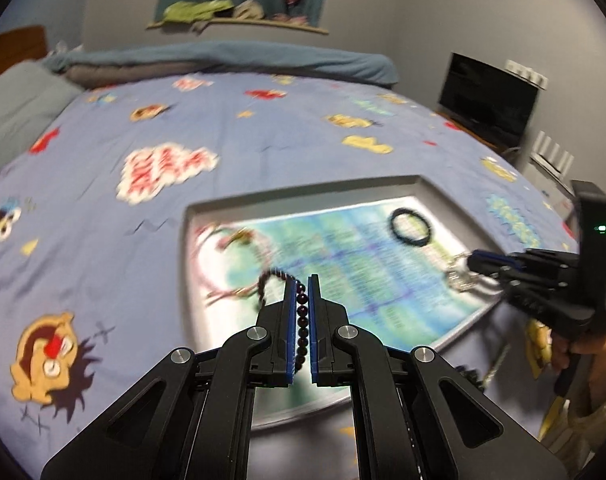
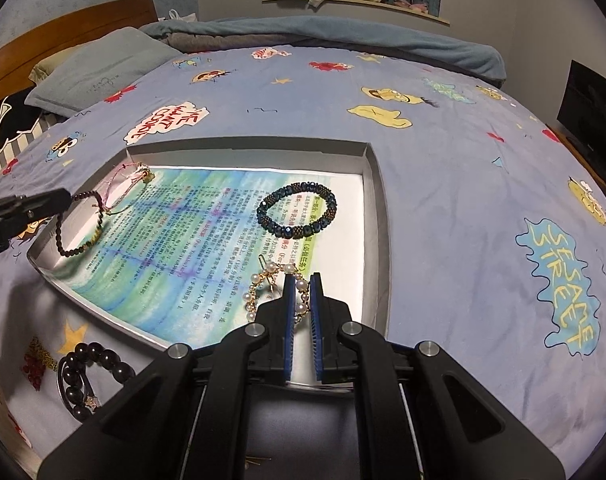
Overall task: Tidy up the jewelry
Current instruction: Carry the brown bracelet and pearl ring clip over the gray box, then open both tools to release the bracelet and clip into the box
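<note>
Both grippers are clenching jewelry over the tray: left gripper is gripping a dark bead string, right gripper a pearl piece. Probably lowering both in beside the blue bracelet; black bracelet is waiting outside.

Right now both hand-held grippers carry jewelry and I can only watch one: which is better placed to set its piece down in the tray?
Probably the right hand-held gripper: its pearl piece hangs low over the tray; the left's bead strand dangles at the edge.
</note>
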Tool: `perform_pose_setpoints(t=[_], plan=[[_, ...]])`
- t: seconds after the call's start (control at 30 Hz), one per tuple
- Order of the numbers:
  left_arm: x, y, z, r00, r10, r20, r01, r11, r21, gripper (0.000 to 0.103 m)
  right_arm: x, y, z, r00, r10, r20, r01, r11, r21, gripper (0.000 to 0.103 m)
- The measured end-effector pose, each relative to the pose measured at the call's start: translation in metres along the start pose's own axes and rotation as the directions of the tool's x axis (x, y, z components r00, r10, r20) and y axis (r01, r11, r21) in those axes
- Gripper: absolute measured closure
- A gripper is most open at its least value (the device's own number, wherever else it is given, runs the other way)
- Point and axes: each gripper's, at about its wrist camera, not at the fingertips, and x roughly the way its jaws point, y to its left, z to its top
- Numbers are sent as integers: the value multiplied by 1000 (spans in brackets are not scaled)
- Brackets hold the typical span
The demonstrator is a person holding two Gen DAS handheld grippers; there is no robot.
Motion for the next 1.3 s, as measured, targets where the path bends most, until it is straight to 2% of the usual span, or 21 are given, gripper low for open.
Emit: perform_pose_setpoints(t=[0.23,0.4,0.9,0.97,1.0,1.1,1.17,1.23,1.3], plan=[[8,17,-13,998,51,-37,-52,998,-27,97,2,3,1,1000,-15,-17,15,1000,-13,96],[13,16,-16,995,91,-52,-91,996,2,97,2,6,1,999,-36,-26,36,999,-28,96],[19,13,-20,993,90,-73,-89,996,18,97,-4,2,0,1000,-16,-18,16,1000,5,93],[18,13,-20,993,91,-75,-90,996,16,95,-7,1,0,1000,-11,-15,11,1000,11,87],[17,13,-20,993,87,-75,-86,996,14,88,-9,1,0,1000,-8,-12,8,1000,12,81],[12,10,-20,994,88,-60,-88,996,13,75,-14,4,0,1000,-1,-3,1,1000,5,79],[10,11,-20,995,84,-59,-84,996,4,73,-19,5,0,1000,8,7,-8,1000,6,74],[5,11,-20,996,78,-53,-79,997,-6,71,-26,5,-1,1000,12,22,-12,1000,12,58],[-1,10,-19,996,78,-42,-79,997,-8,66,-31,4,-1,999,13,33,-13,1000,17,52]])
